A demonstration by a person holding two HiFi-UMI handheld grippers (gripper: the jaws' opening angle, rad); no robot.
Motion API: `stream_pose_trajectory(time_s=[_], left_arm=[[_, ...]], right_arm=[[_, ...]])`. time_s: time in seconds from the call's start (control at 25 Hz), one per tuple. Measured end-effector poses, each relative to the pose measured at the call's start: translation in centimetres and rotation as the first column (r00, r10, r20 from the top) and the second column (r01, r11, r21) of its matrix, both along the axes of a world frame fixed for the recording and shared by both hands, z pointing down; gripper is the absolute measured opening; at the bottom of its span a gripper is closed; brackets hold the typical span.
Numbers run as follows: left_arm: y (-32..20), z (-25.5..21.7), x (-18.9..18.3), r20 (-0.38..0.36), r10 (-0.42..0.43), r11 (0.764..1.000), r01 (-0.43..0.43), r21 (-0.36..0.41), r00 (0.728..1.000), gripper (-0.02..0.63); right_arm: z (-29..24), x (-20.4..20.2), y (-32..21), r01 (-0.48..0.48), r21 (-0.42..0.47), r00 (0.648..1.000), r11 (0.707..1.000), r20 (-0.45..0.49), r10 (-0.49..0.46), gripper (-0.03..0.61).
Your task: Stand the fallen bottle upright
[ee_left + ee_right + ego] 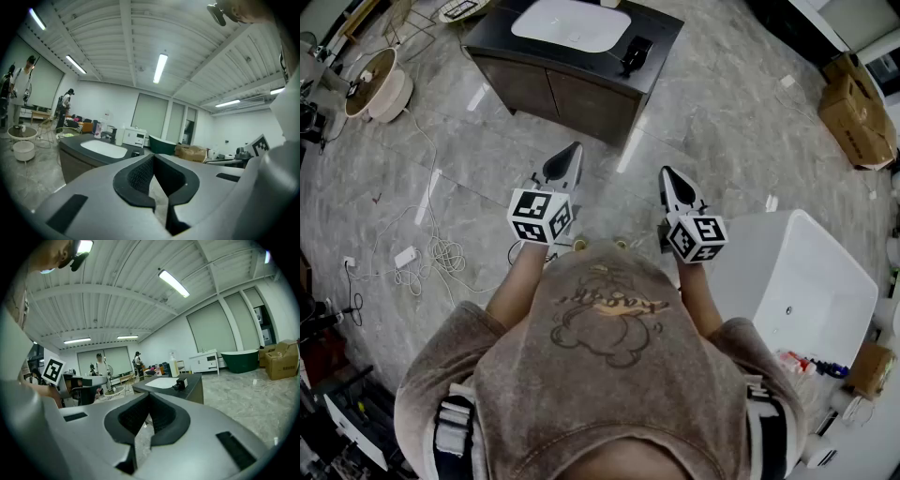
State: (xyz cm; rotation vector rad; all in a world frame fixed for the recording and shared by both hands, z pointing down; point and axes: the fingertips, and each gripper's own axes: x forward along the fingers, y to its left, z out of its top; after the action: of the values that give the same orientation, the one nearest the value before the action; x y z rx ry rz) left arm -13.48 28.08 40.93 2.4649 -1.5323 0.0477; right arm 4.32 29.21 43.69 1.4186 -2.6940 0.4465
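Dark cabinet [572,98] and white bathtub [797,281] stand apart

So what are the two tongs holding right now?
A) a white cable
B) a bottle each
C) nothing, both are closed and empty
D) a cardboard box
C: the left tongs and the right tongs are each closed tip to tip, with nothing caught between them.

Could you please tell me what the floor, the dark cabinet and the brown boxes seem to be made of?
Floor: polished stone or marble-look tile, judging by the grey veining and glare streaks.
Cabinet: probably dark wood or laminate, with a matt front.
Boxes: plain brown cardboard, with creased flaps.
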Motion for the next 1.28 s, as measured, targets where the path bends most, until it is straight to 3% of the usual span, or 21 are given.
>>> stream_pose_trajectory(time_s=[0.52, 0.88, 1.28], left_arm=[[-0.1, 0.7, -2.0, -0.026, 0.035, 0.999, -0.035, -0.018, 0.999, 0.018], [-0.7, 2.1, -3.0, -0.027, 0.085, 0.996, -0.086, -0.019, 0.996, 0.018], [-4.8, 2.9, -4.1, -0.031, 0.087, 0.996, -0.087, -0.022, 0.996, 0.018]], right_arm=[[0.0, -3.4, 0.6, 0.001, 0.013, 1.000, 1.000, 0.006, -0.002, -0.005], [2.5, -3.4, 1.1, -0.103, -0.009, 0.994, 0.995, -0.027, 0.102, -0.005], [3.7, -4.3, -2.9, -0.117, -0.023, 0.993, 0.993, -0.010, 0.117, -0.005]])
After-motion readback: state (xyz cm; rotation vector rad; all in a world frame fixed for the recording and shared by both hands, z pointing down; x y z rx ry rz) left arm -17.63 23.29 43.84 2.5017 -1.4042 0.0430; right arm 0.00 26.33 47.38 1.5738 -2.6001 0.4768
